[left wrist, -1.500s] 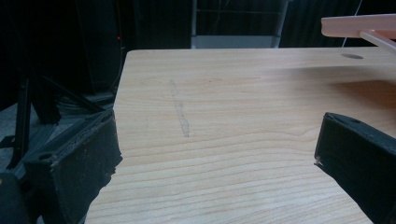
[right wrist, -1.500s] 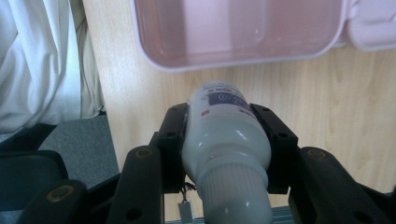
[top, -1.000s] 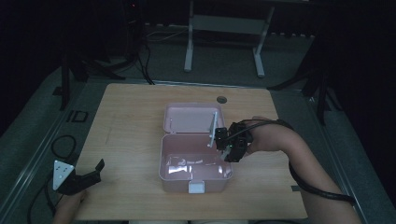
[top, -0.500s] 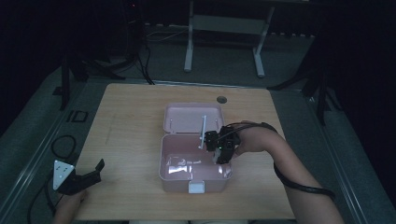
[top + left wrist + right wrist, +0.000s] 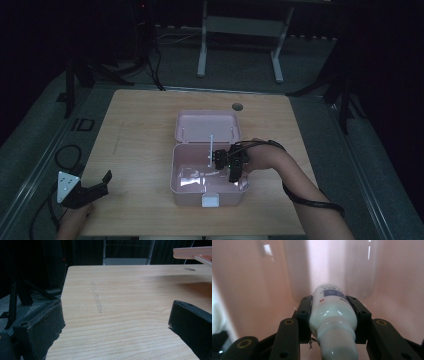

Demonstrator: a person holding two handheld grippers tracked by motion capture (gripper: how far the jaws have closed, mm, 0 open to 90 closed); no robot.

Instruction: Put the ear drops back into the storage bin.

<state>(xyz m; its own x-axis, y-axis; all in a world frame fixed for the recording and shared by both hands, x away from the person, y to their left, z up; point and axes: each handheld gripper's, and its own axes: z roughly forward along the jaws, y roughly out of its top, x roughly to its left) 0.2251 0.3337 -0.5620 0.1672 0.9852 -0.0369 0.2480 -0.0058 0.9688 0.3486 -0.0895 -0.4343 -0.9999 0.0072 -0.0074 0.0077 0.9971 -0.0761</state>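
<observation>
Right tongs (image 5: 332,315) clamp a small white bottle (image 5: 332,312), low inside the open pink box (image 5: 207,192) at frame centre. Best set it flat on the box floor, then release. Left tongs (image 5: 92,187) sit open and empty, lower left on the tabletop (image 5: 140,130).

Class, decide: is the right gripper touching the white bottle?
Touching. The right gripper view shows the right gripper clamping the white bottle on both sides, with no gap.

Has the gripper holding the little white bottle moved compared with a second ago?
Yes. In the high view the right gripper, shut on the white bottle, has come down from beside the pink box's right wall into the box.
</observation>
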